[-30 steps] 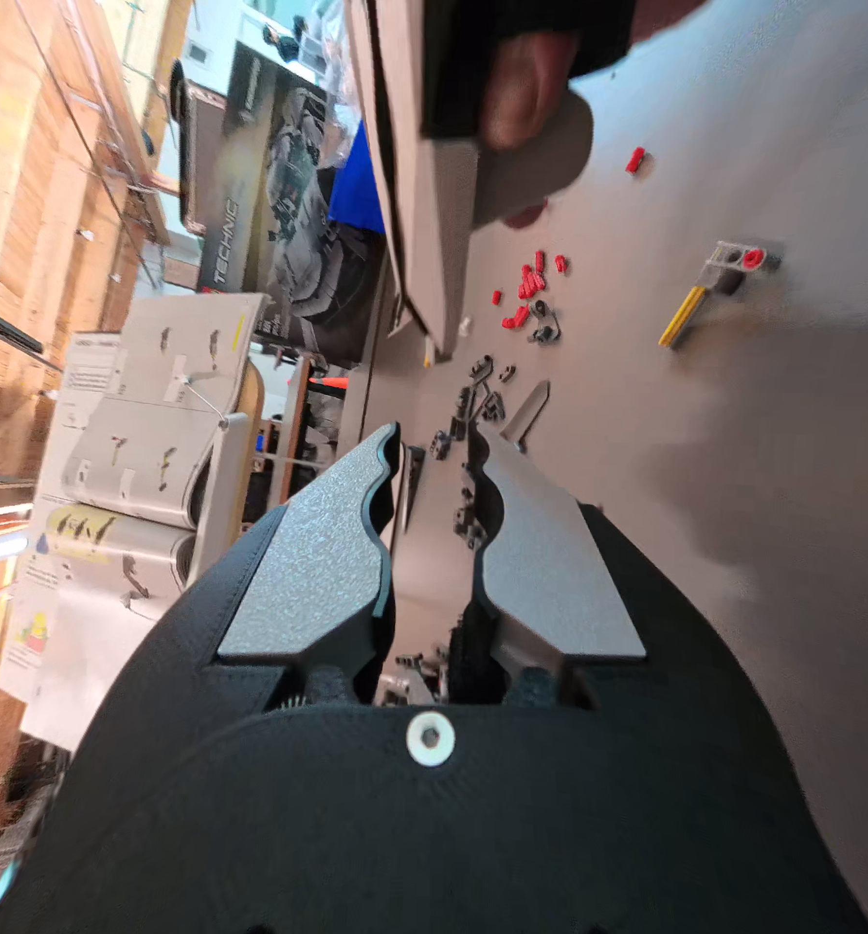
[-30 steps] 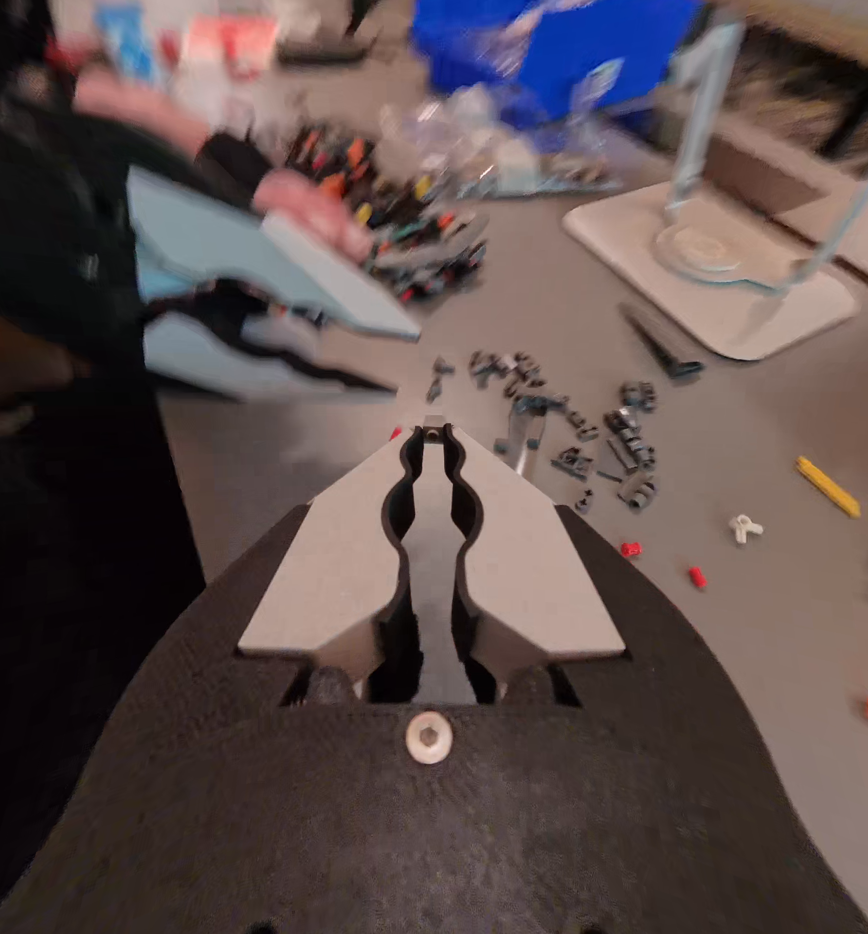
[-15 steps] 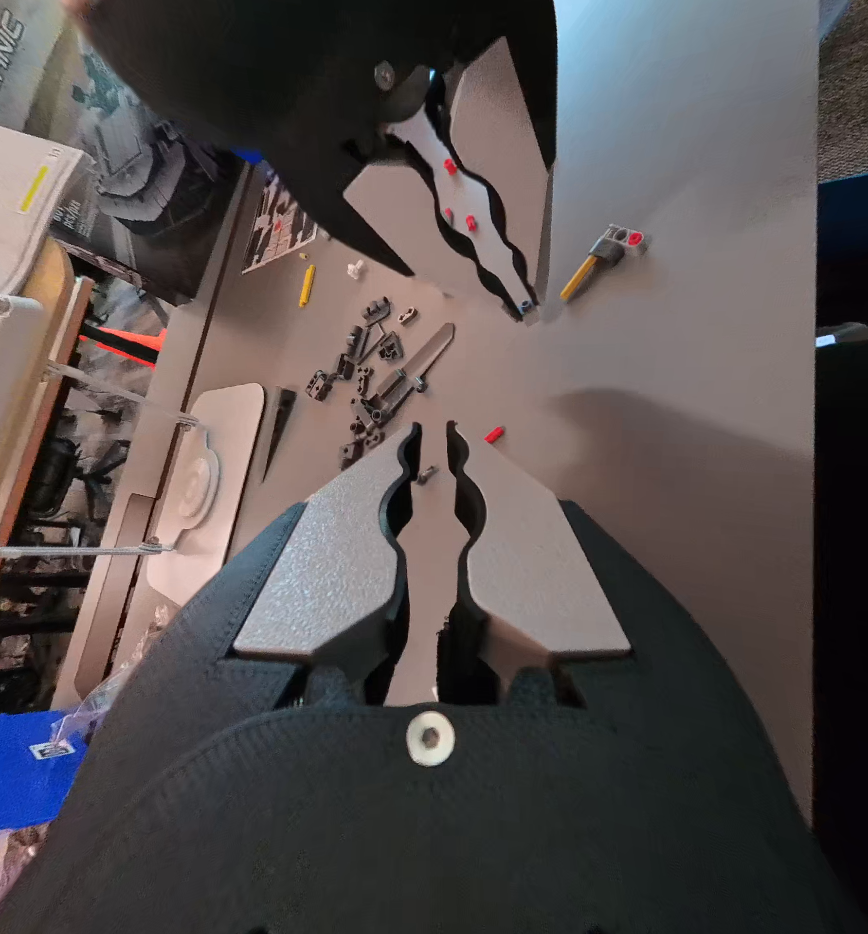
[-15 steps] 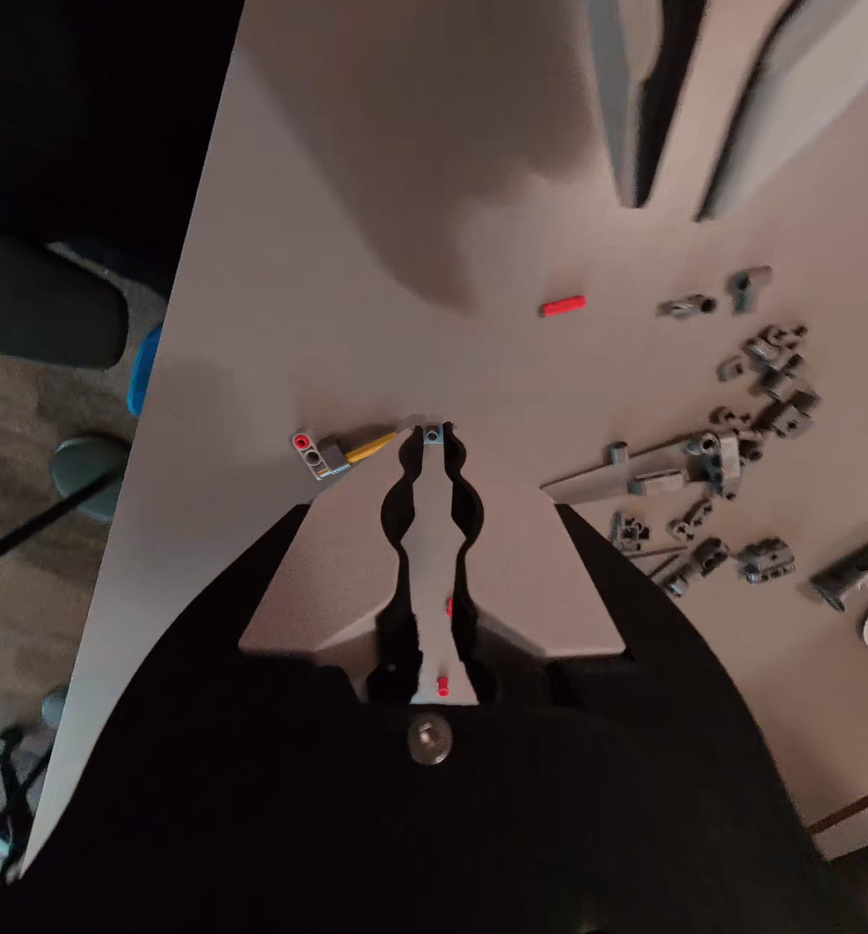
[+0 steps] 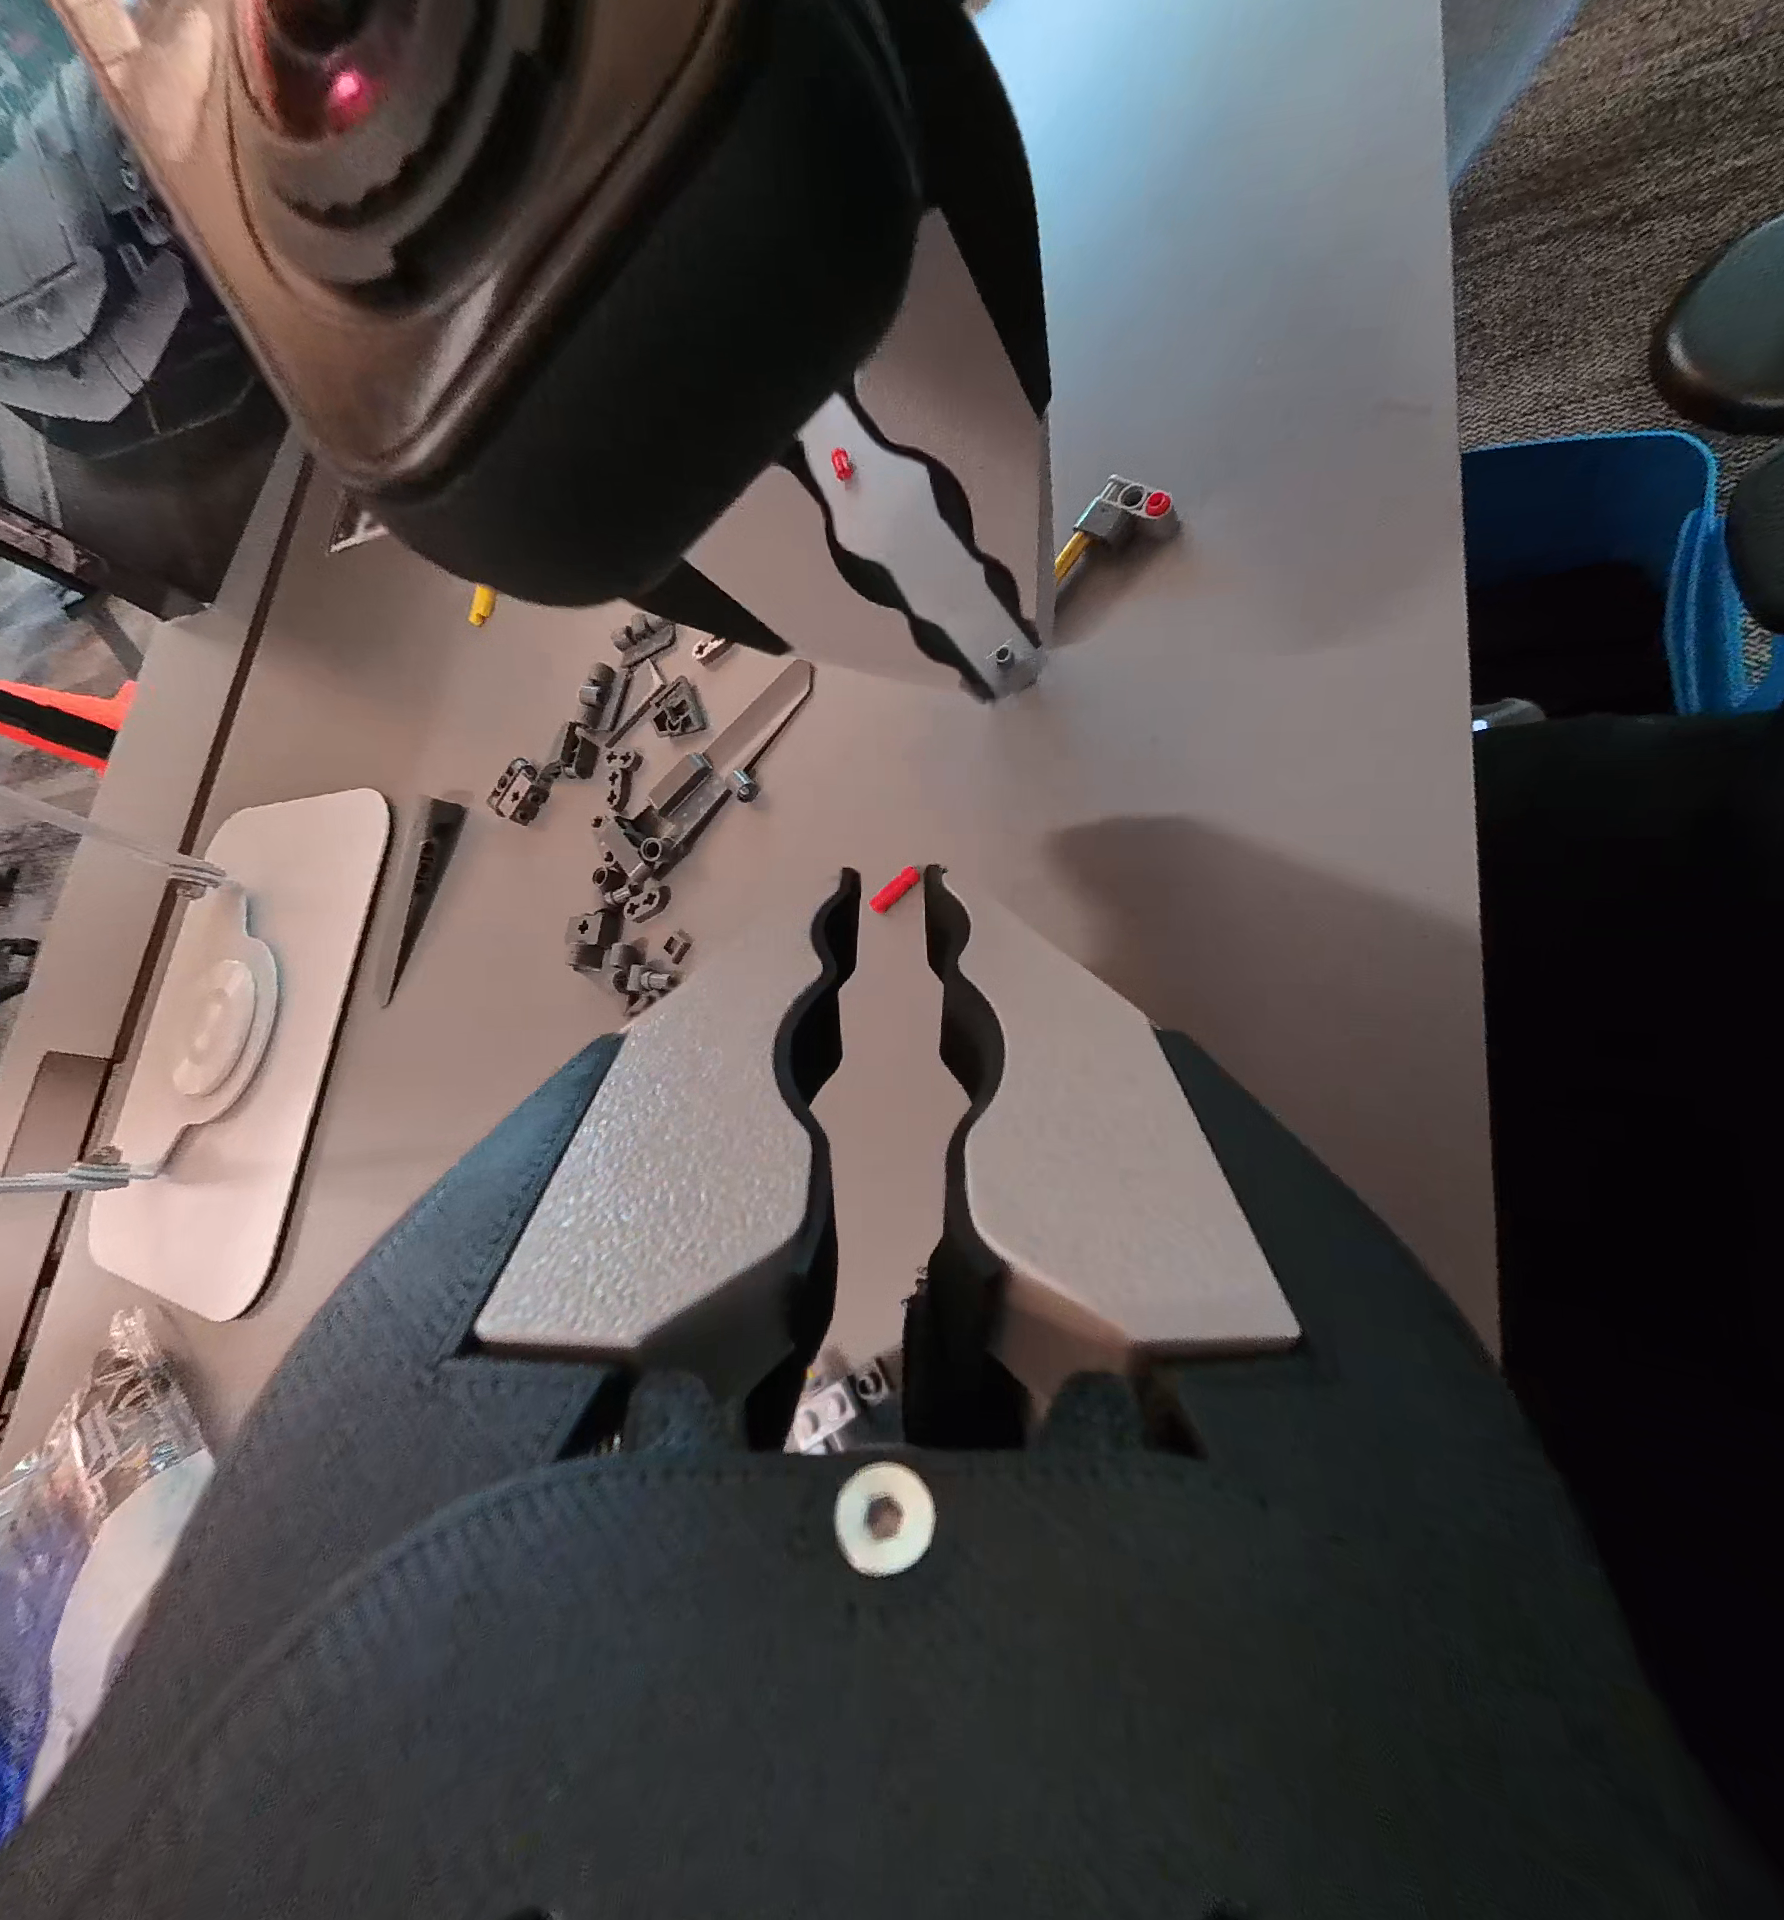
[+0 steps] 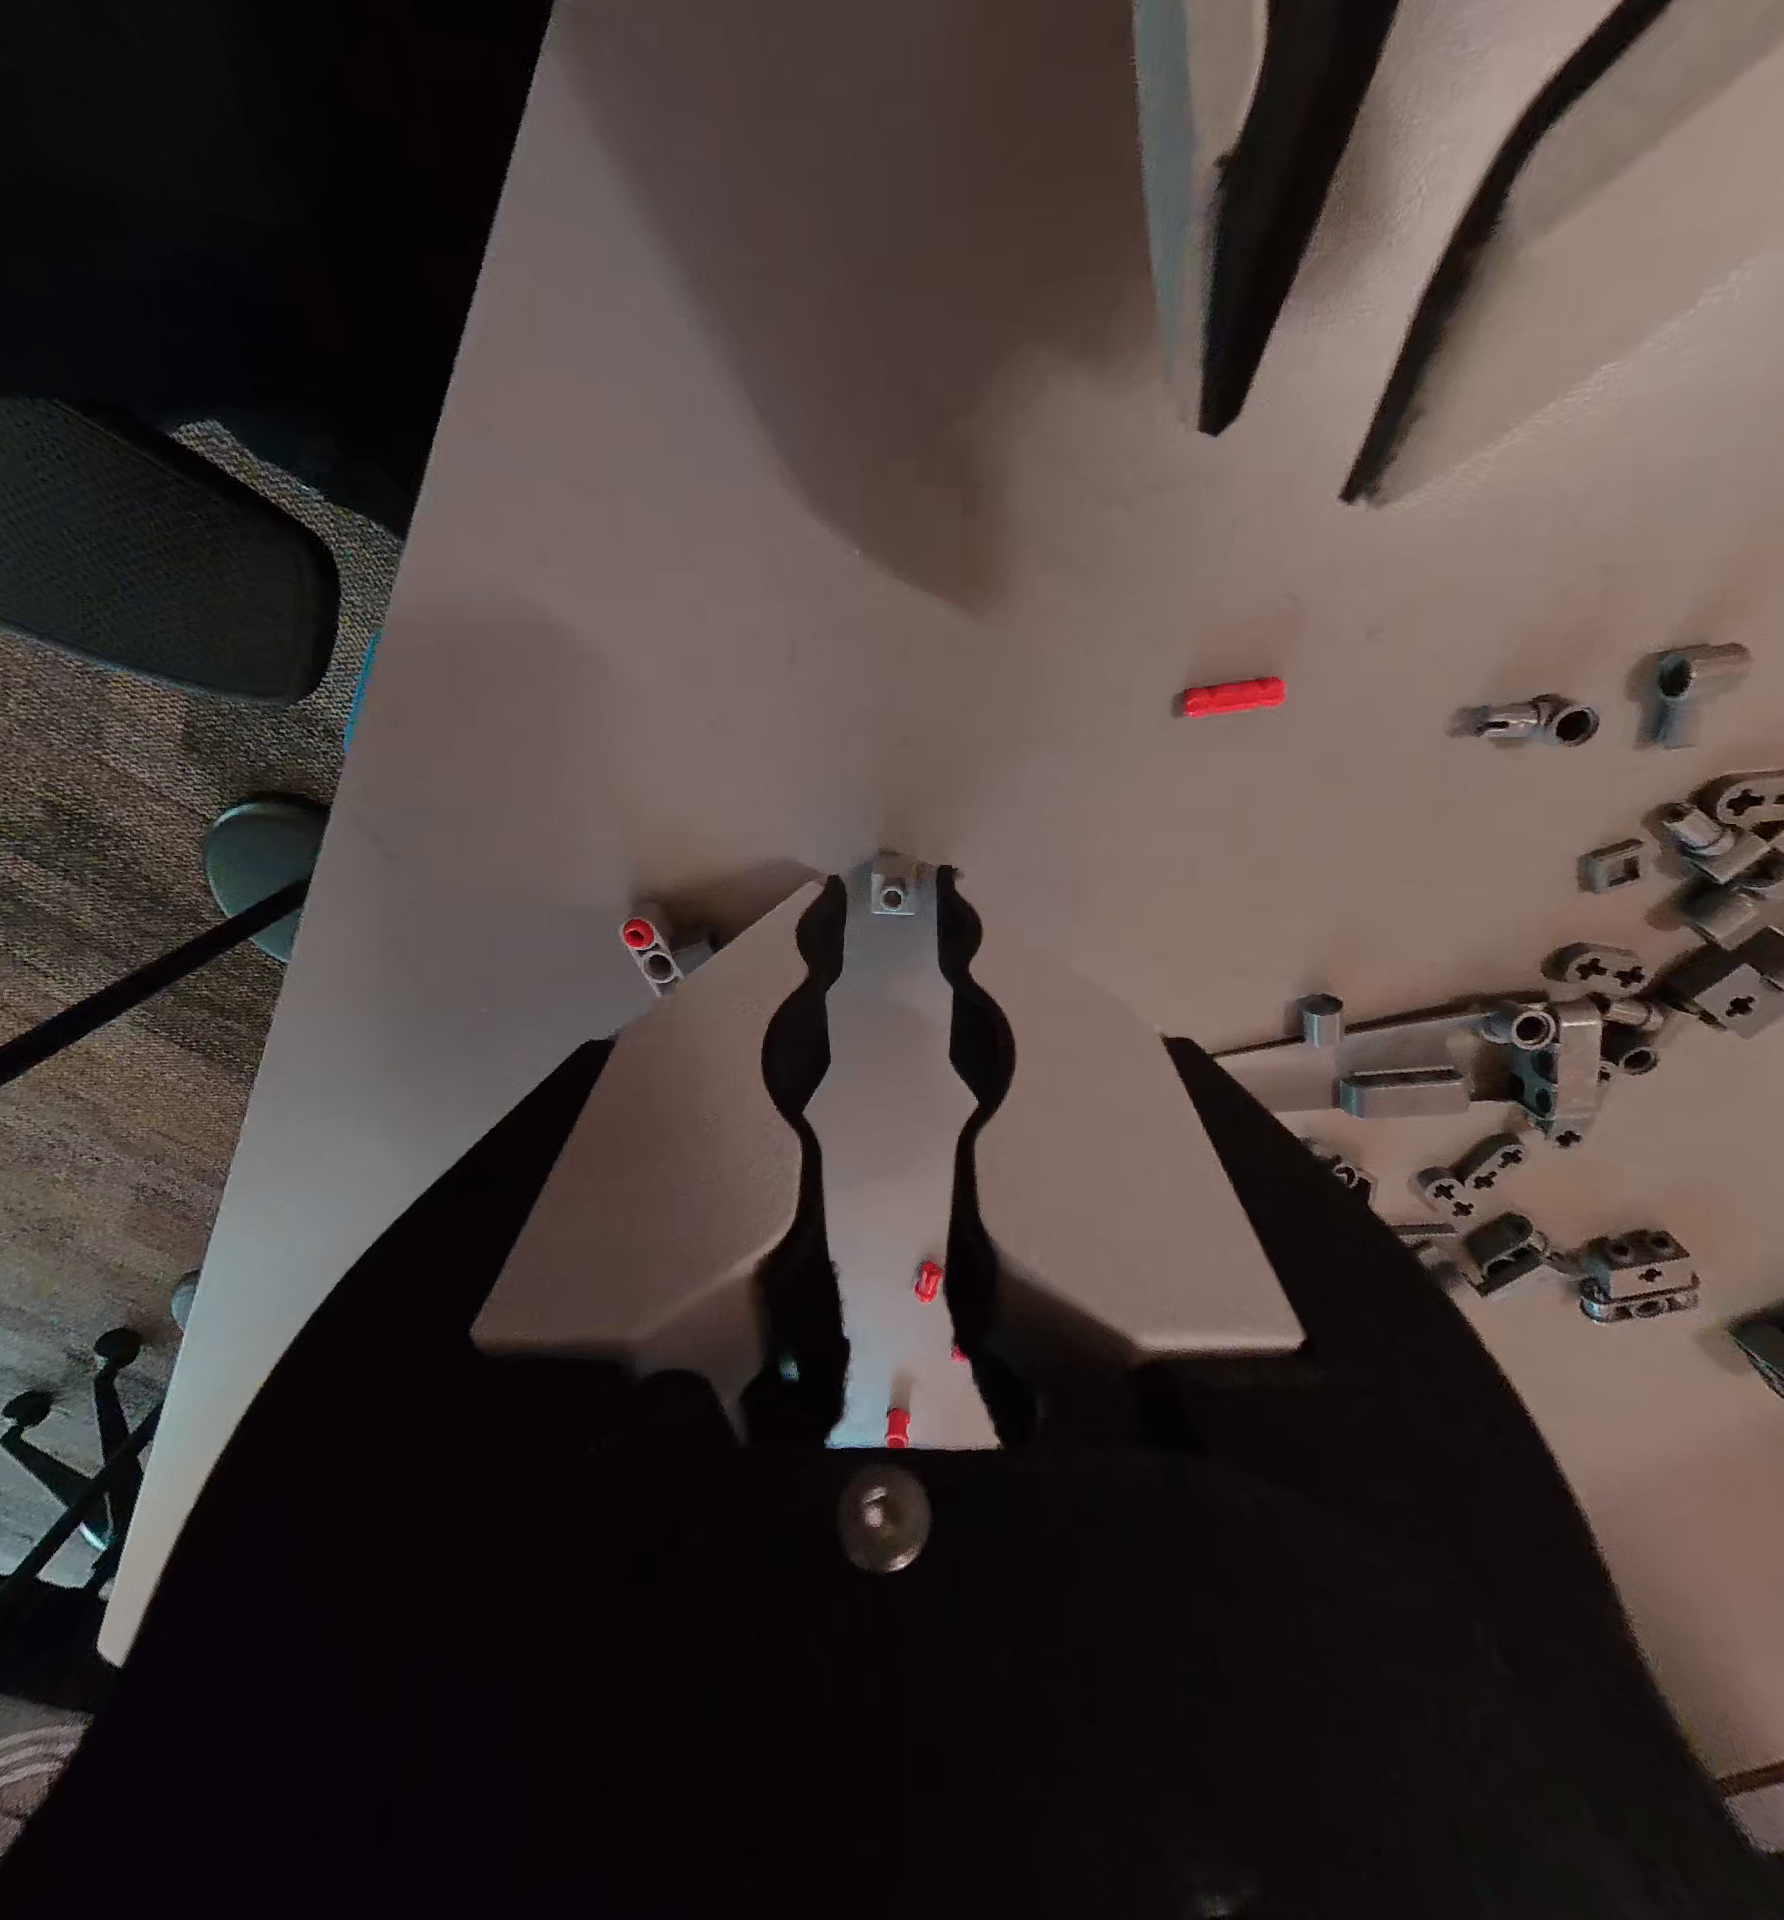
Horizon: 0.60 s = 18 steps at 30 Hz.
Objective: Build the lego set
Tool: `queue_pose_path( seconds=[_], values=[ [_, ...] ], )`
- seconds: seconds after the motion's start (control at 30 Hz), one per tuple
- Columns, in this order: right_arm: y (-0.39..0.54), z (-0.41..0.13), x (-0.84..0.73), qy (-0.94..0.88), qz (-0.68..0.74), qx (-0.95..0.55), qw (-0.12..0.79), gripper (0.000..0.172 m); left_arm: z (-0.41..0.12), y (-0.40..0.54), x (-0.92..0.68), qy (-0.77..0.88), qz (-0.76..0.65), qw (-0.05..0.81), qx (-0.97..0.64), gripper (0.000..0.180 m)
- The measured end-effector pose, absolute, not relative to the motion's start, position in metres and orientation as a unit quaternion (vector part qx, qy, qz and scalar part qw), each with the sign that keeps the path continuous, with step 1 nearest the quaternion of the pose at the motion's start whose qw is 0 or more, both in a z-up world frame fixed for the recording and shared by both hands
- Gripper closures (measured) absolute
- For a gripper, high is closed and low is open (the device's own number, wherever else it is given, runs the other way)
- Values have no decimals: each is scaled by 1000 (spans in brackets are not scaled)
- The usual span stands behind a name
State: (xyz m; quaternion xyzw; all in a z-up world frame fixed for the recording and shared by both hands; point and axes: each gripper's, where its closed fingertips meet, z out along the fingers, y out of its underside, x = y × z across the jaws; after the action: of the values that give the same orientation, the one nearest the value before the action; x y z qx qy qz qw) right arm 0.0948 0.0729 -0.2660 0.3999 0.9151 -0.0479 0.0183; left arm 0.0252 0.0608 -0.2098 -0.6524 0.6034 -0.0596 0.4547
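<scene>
— Left hand-held gripper?

— Narrowly parted, tips low over the bench, straddling a small red pin. Pin slantwise in the gap, clear of the left fingertip, close to the right one. Not clamped.

— Why lying so?

— Probably just loose on the bench, near but apart from the heap, hence easy to bracket from both sides.

— Right hand-held gripper?

— On the far side, pointing back toward the left one. Slightly parted around a small grey studded piece resting on the bench. A sliver of gap at either pad, so only standing between the fingers, not gripped.

— Anything around it?

— Just beside it, a grey connector with a red plug and a yellow axle, partly hidden behind one finger in the right wrist view. Farther left, a scatter of dark grey pieces, with a long grey blade piece among them. Beyond those, a pale stand base. A few more small red pins on the bench, glimpsed between the right fingers.
</scene>
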Motion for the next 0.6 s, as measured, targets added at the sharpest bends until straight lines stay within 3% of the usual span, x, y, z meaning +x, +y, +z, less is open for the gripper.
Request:
queue_pose_path(
  seconds=[0.13, 0.37, 0.5, 0.6],
  values=[
    [75, -259, 94, 911, -48, 409, 3, 153, -214, 58, 28, 604, -63, 448, -656, 170],
    [75, -229, 104, 832, -88, 538, -105, 146, -213, 50, 49, 593, -84, 452, -661, 163],
    [70, -233, 118, 745, -126, 625, -196, 167, -220, 56, 65, 576, -94, 449, -676, 163],
    [66, -241, 126, 681, -154, 676, -237, 159, -227, 61, 75, 580, -84, 443, -679, 164]
  ],
)
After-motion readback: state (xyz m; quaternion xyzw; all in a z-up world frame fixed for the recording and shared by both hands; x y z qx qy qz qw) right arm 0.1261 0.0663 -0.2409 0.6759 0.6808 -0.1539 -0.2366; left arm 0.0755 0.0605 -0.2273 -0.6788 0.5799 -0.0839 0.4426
